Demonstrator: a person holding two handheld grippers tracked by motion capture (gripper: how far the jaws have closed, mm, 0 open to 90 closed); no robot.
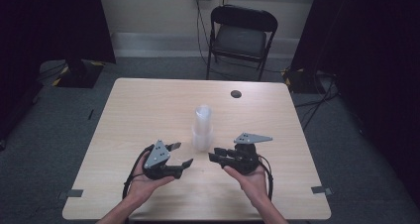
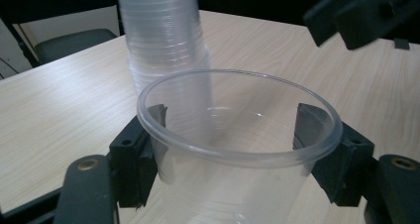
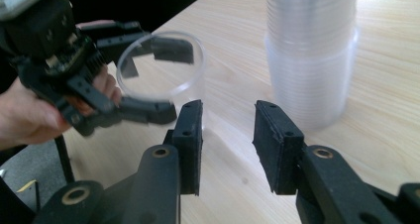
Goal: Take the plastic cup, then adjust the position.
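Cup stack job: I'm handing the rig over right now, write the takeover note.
Left tool: shut on a single clear cup, one jaw on each side just under its rim; cup upright, apart from the stack.
Right tool: open, jaws apart with nothing between them, just in front of the stack.
Stack of clear cups: standing upright near the middle of the table, between the two tools.
Done: one cup is separate and in the left tool's grip.
Left: probably set that cup down on the table, then take the next from the stack; the right tool looks placed to steady it.
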